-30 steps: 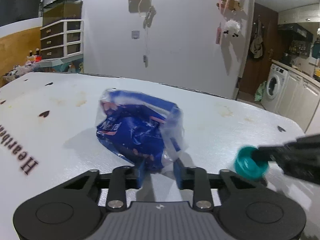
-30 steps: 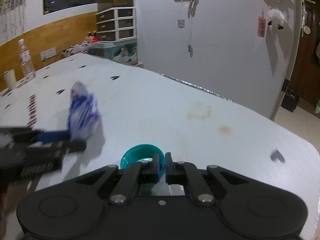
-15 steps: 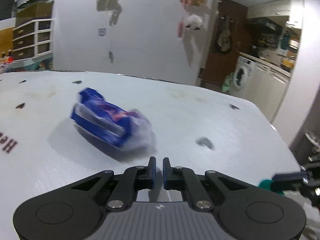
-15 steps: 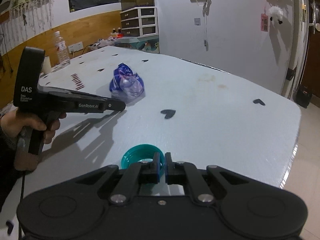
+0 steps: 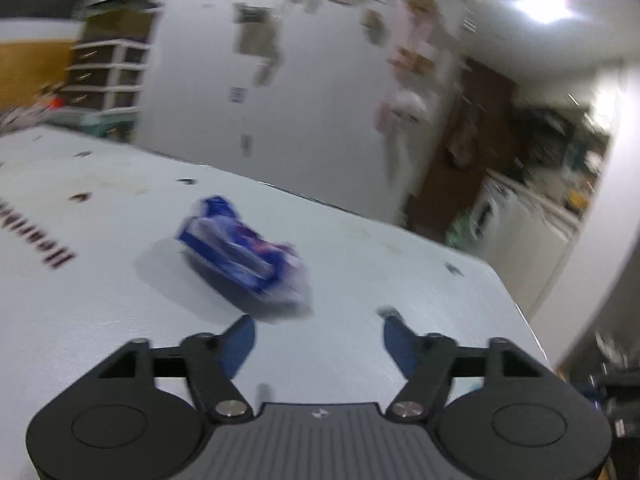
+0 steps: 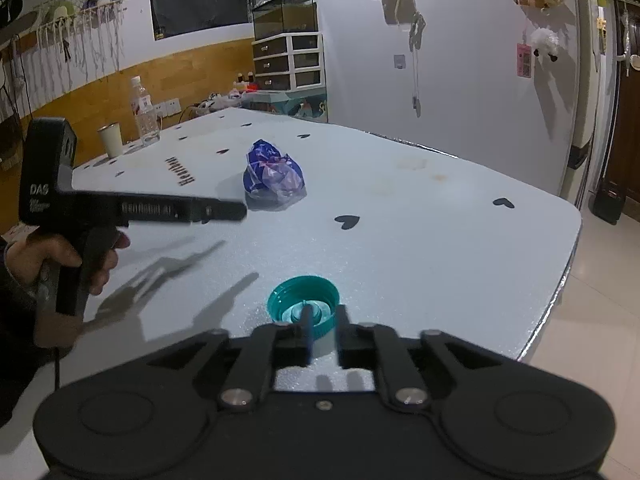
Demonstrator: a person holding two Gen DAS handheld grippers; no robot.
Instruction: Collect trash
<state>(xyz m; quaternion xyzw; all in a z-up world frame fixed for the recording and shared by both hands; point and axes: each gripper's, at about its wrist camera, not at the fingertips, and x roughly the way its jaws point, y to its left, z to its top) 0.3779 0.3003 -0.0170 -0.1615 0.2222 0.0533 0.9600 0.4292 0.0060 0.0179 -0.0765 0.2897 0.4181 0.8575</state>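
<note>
Trash, two items: crumpled blue wrapper [image 5: 244, 258] at 11 o'clock of empty, opening left gripper [image 5: 318, 338], released. Teal cap [image 6: 304, 306] on table [image 6: 440, 248], rim between opening right gripper [image 6: 322, 330] jaws, being let go.

The whole left wrist view is smeared by motion blur. The crumpled blue plastic wrapper [image 5: 244, 258] shows no readable print, and the dark lettering on the white tabletop [image 5: 400, 280] is cut off at the left edge. In the right wrist view, the person's hand [image 6: 60, 256] runs off the left edge.
</note>
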